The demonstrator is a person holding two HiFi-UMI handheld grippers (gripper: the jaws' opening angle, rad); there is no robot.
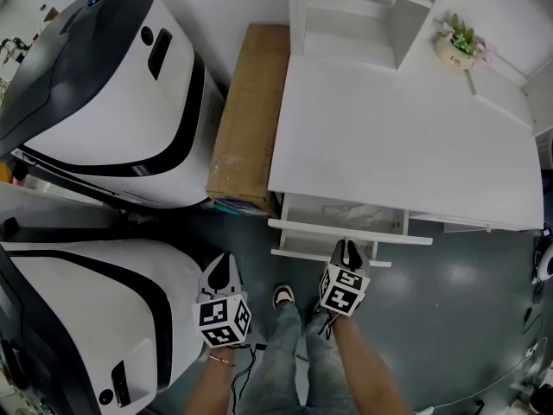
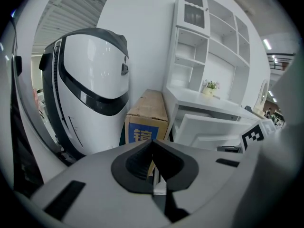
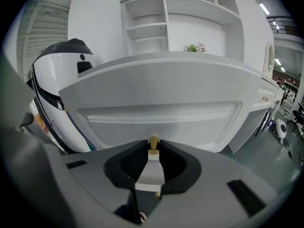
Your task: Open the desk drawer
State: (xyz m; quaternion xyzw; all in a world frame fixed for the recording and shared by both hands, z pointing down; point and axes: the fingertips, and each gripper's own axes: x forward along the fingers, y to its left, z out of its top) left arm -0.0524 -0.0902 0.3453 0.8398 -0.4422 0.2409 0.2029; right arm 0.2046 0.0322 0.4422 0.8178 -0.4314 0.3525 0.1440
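While two large white-and-black pods (image 1: 104,85) fill the left of the head view, one white desk (image 1: 389,145) takes the right, and one cardboard box (image 1: 251,111) stands between them. One drawer (image 1: 346,219) juts out past the desk's front edge at lower centre. Open grey floor (image 1: 458,318) lies at lower right. Of the two grippers, the right gripper (image 1: 347,247) pinches the drawer's single brass knob (image 3: 153,143). The left gripper (image 1: 226,264), jaws closed on nothing, hangs beside the lower pod.
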